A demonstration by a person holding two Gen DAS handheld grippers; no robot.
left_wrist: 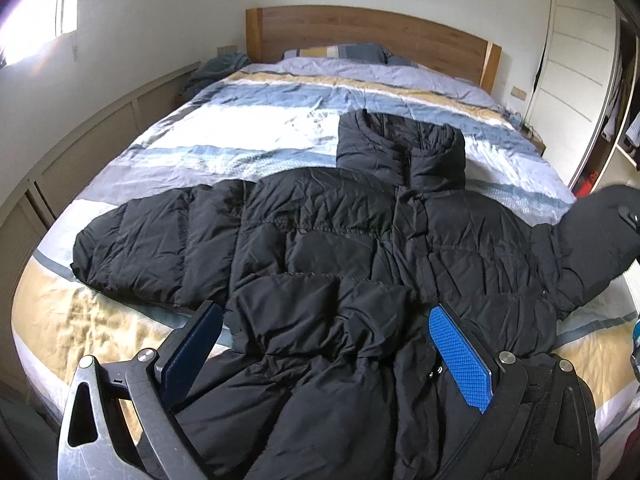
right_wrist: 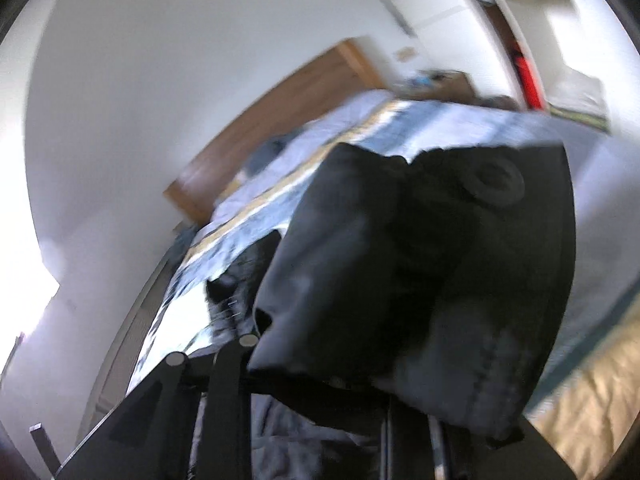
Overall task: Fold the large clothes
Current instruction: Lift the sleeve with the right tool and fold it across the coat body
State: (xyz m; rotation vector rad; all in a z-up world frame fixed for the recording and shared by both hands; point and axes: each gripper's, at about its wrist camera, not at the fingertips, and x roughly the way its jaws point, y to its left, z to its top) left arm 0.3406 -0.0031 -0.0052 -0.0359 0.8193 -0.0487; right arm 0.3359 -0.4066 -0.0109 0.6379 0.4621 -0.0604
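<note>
The left gripper [left_wrist: 326,354] is hovering spread wide over the black jacket [left_wrist: 320,240], which is lying flat on the bed [left_wrist: 224,120]. The right gripper [right_wrist: 320,384] is clenching the jacket's sleeve [right_wrist: 420,280], lifting it.

Left tool [left_wrist: 326,360] — blue pads, grey metal frame

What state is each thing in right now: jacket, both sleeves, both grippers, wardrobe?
Black puffer jacket: spread front-up on the bed, front closed, not yet folded.
Left sleeve: lying flat, stretched outward.
Right sleeve: raised off the bed, draped over the right gripper, whose fingers are hidden.
Left gripper: open, fingers either side of the jacket's lower part.
Wardrobe: door open, clothes visible inside.
</note>
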